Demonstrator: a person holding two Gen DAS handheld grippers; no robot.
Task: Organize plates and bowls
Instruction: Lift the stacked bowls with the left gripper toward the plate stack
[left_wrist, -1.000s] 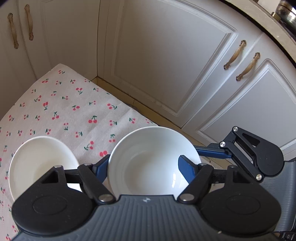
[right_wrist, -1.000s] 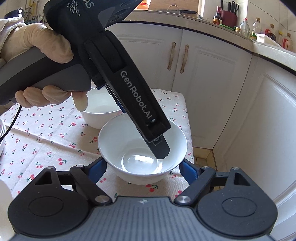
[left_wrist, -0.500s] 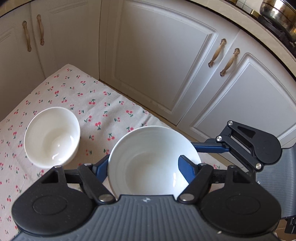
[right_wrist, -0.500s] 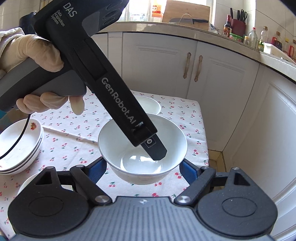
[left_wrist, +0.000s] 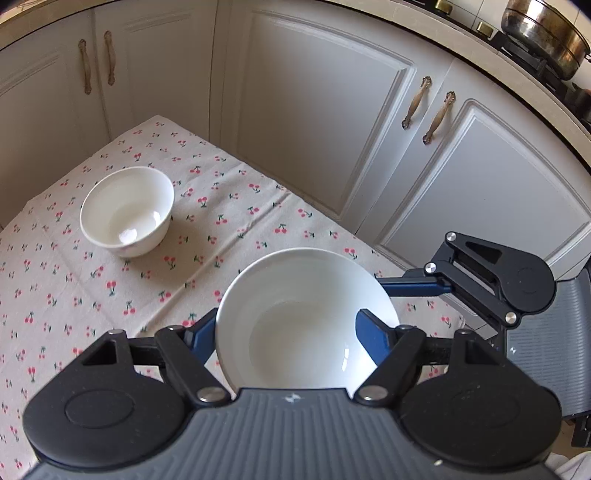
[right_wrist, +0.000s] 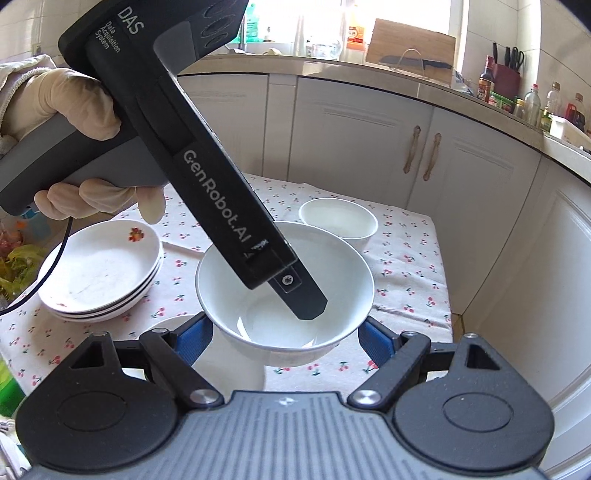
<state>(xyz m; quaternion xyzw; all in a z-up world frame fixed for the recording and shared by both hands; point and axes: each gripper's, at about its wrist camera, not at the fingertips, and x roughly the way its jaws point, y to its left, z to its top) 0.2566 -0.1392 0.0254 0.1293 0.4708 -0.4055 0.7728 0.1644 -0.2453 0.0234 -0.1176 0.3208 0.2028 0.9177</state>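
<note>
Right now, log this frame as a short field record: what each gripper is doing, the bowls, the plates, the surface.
left gripper: shut on the large white bowl, one finger inside the rim, bowl lifted off the cloth
right gripper: open, fingers either side of the held bowl, not touching
small white bowl: empty, upright on the cherry tablecloth
stacked plates: left side of table

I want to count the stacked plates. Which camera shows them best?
The right wrist view: the plate stack sits whole at its left, with layered rims visible. The left wrist view shows none of it, only two bowls.
</note>
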